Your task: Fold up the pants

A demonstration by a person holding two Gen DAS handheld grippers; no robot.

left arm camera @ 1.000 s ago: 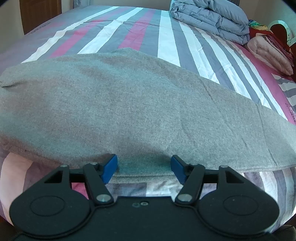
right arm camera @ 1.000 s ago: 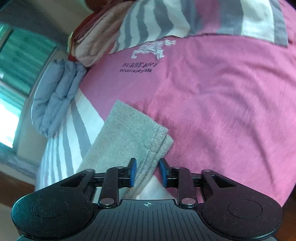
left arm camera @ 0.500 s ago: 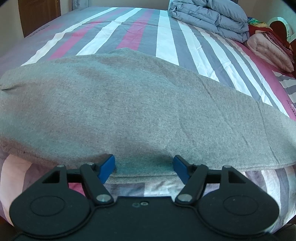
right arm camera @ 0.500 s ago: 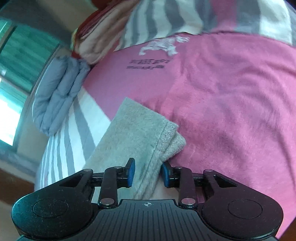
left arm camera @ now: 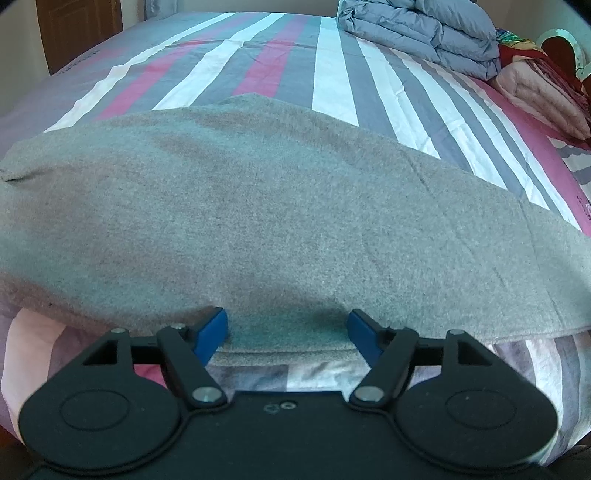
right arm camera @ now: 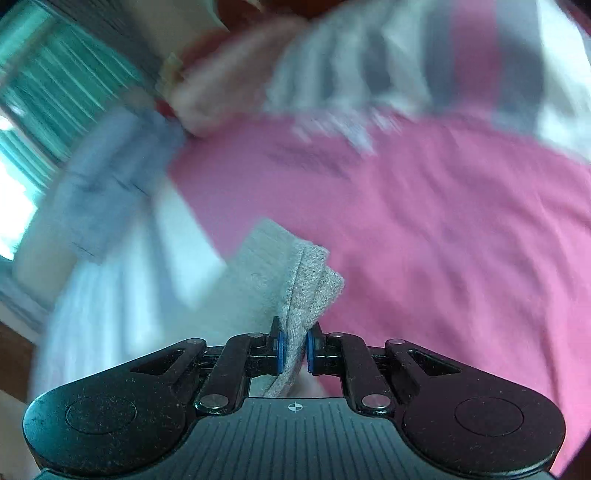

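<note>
— Striped bedding [left arm camera: 332,85] in white, grey and pink fills the room's bed, with a wooden door [left arm camera: 79,31] up at eleven o'clock in the left wrist view. What lies on it?

— Grey pants [left arm camera: 280,221] are spread flat across the middle of that view, running from nine o'clock to three o'clock. A folded blue-grey duvet [left arm camera: 421,29] sits at one o'clock, and just beside it, toward two o'clock, a pink quilt [left arm camera: 543,96].

— And the left gripper [left arm camera: 288,326]?

— At six o'clock, at the near edge of the pants. Its jaws stand wide and have just been opening; the cloth edge lies between the blue fingertips [left arm camera: 214,328], and nothing is clamped.

— What about the other hand?

— The right wrist view is blurred. The right gripper [right arm camera: 294,349] sits at six o'clock, and its jaws have just been closing; they are now pinched on a hemmed end of the pants [right arm camera: 306,284], a narrow strip of grey knit squeezed between the blue pads [right arm camera: 280,350]. The cloth rises from the pinch toward twelve o'clock.

— Behind it?

— A pink sheet area [right arm camera: 443,229] from twelve to four o'clock, the duvet [right arm camera: 110,177] smeared at ten o'clock, and a window [right arm camera: 44,92] with greenish light at the upper left edge.
</note>
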